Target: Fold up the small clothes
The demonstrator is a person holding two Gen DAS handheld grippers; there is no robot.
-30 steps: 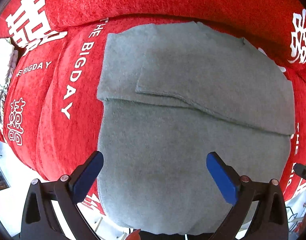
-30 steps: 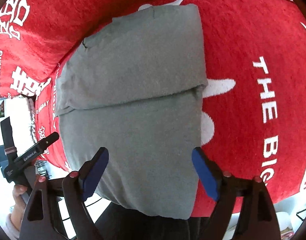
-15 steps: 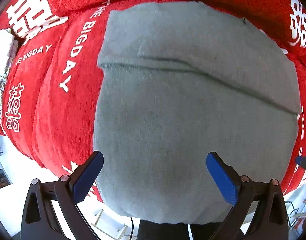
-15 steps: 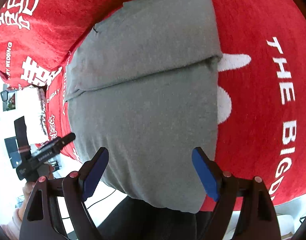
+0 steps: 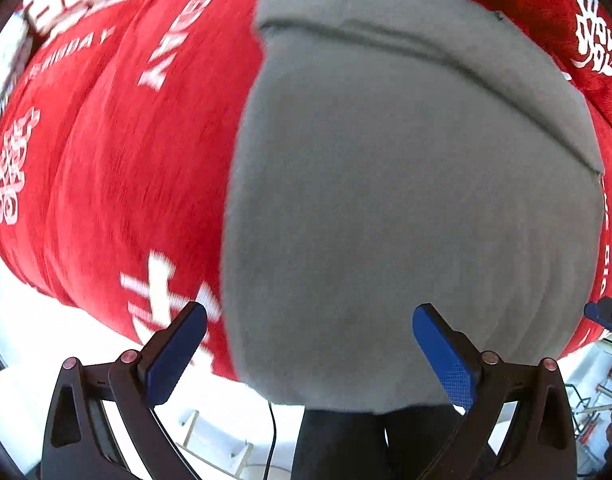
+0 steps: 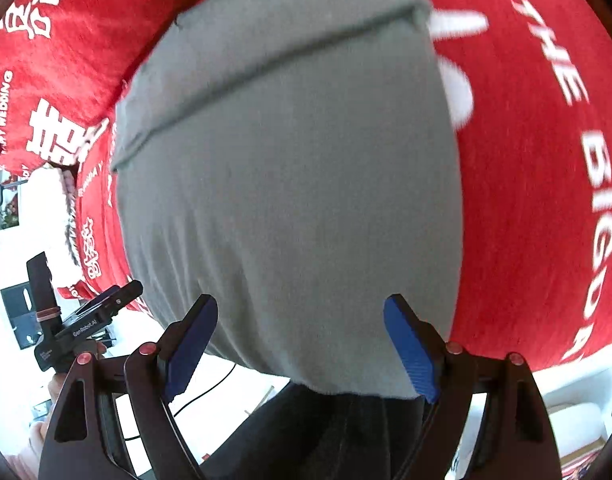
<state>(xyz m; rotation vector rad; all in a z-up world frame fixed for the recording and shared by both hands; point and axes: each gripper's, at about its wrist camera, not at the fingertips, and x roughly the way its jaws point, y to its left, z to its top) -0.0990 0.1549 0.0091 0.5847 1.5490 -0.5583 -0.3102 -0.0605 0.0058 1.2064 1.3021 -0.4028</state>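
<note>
Grey garment (image 5: 406,208) lies flat, far edge folded over

The left tool (image 5: 310,344) hangs wide open above grey cloth (image 5: 406,200) on a red cover (image 5: 118,168).

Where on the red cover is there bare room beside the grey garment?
Bare red cover lies right of the grey garment in the right wrist view, lettered but unoccupied; a bare band lies along its other side. The middle is covered by the garment, which overhangs the near edge.
</note>
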